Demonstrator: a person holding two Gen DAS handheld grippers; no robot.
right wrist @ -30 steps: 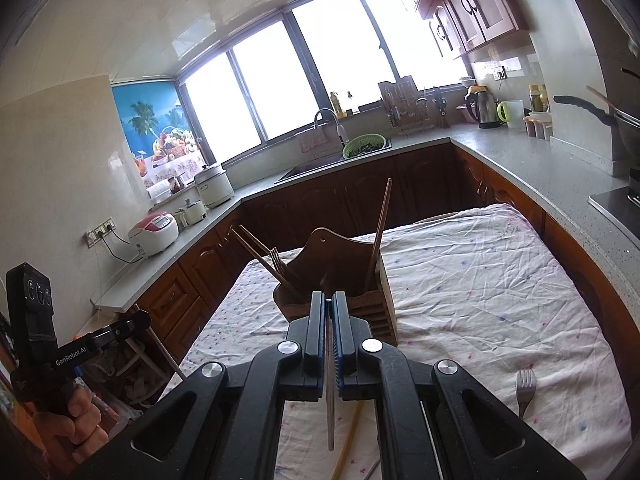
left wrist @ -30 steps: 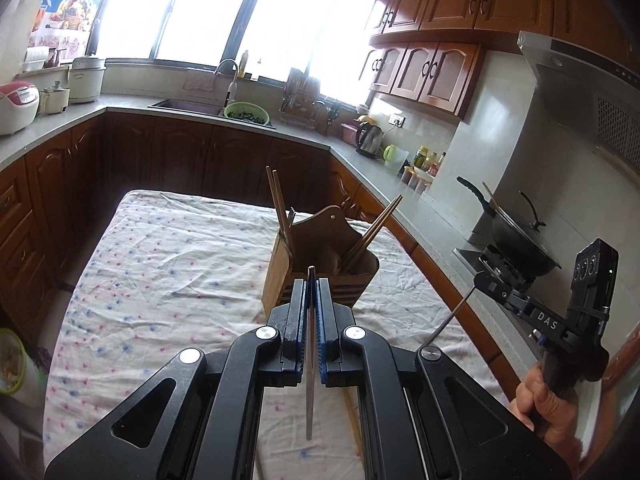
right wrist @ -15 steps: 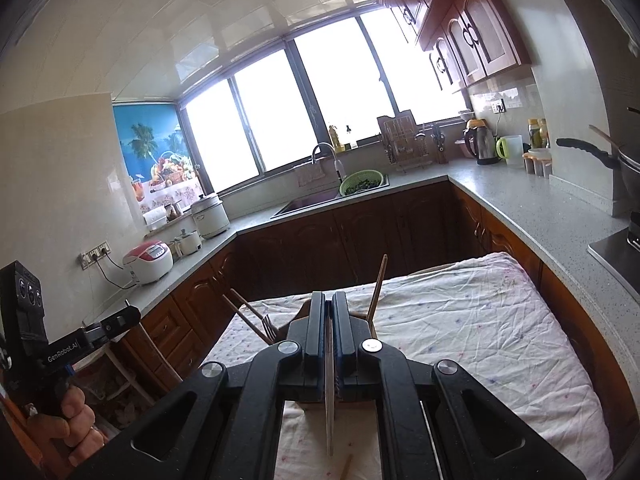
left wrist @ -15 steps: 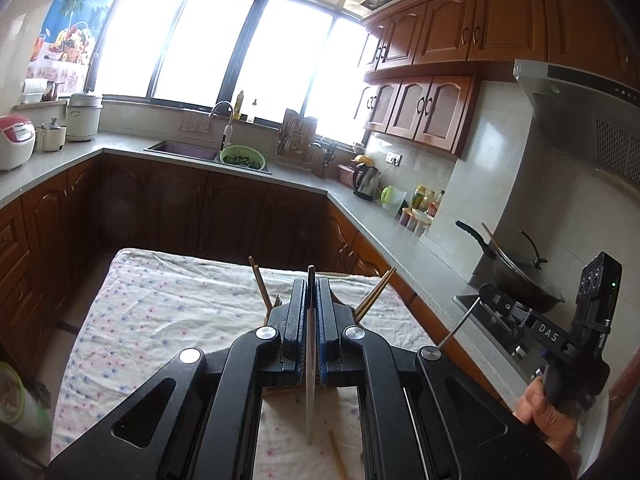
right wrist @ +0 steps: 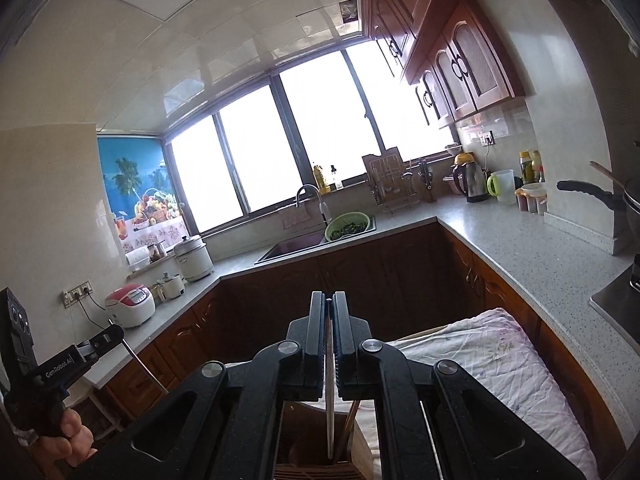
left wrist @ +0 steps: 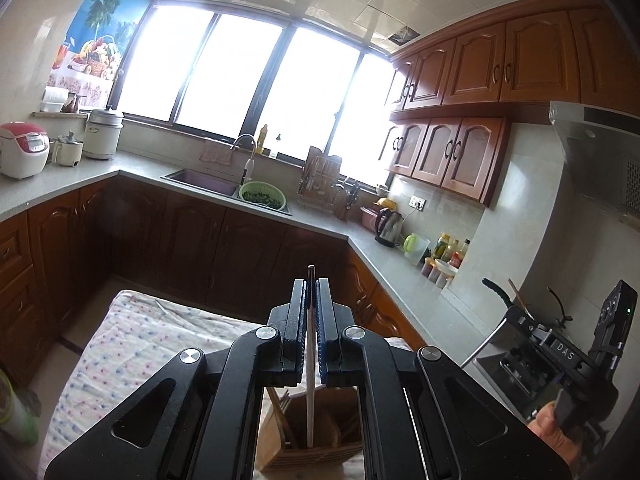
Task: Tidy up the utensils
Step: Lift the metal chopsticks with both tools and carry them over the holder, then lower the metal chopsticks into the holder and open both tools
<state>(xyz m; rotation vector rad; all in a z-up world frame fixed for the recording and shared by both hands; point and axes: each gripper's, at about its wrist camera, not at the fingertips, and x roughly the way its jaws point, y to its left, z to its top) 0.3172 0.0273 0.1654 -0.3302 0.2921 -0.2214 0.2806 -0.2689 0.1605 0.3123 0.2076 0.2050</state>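
My left gripper (left wrist: pixel 311 288) is shut on a thin chopstick (left wrist: pixel 309 380) that hangs upright with its lower end inside the wooden utensil holder (left wrist: pixel 316 436). My right gripper (right wrist: pixel 328 302) is shut on a thin metal utensil handle (right wrist: pixel 329 400) whose lower end also reaches into the wooden holder (right wrist: pixel 320 456). Several chopsticks and a fork (left wrist: pixel 282 414) stand in the holder. Each gripper shows in the other's view: the right gripper (left wrist: pixel 486 350) at the right edge, the left gripper (right wrist: pixel 118 332) at the left edge, both holding thin rods.
The holder stands on a table with a flowered cloth (left wrist: pixel 132 344). Brown kitchen cabinets and grey counters (right wrist: pixel 520 248) surround it on three sides. A sink with a green colander (left wrist: pixel 262 196), kettle (right wrist: pixel 472 180) and a wok (left wrist: pixel 516 304) sit on the counters.
Both grippers have moved forward over the holder and tilted up. The held utensils now stand with their lower ends inside the holder, which has dropped to the bottom of both views.
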